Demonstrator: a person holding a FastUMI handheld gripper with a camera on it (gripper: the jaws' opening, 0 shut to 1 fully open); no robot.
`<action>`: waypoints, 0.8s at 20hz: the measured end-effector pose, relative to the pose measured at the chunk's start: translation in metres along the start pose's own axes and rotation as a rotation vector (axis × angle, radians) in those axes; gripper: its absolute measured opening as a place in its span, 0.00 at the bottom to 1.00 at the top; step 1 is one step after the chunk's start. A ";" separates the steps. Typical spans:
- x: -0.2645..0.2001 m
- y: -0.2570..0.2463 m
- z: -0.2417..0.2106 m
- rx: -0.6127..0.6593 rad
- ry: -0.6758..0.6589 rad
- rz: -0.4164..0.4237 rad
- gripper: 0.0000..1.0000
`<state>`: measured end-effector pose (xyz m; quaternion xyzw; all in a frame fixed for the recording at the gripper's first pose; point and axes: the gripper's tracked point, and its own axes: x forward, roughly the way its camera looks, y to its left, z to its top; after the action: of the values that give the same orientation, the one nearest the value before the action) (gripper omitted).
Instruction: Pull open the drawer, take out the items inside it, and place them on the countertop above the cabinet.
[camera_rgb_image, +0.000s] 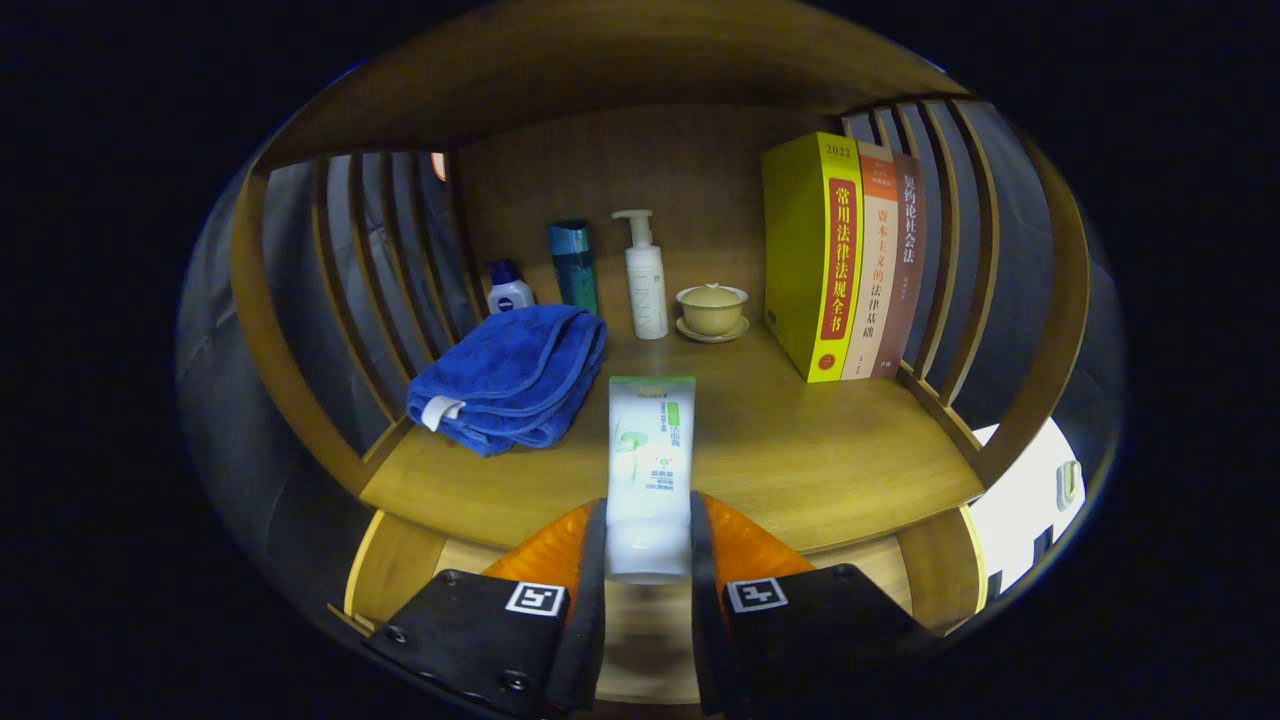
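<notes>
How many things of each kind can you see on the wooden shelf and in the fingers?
Books: 3, a yellow book, an orange book and a brown book.
Bottles: 3, a small white bottle, a teal bottle and a pump bottle.
Tubes: 1, a white tube held in the gripper.
Towels: 1, a blue towel.
Lidded cups: 1, on a saucer.
Total: 9

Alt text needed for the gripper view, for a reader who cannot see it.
The gripper jaws are shut on a white tube, held over a wooden countertop. Beyond lie a folded blue towel, three bottles, a lidded cup on a saucer and three upright books.
</notes>
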<state>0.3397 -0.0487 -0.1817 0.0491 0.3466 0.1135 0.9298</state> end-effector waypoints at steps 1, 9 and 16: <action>0.009 0.000 -0.003 0.000 0.006 -0.010 0.45; 0.043 0.004 -0.015 -0.022 -0.012 -0.069 0.46; 0.051 0.000 -0.011 -0.019 -0.008 -0.077 0.49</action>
<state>0.3698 -0.0357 -0.2223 0.0273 0.3434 0.0807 0.9353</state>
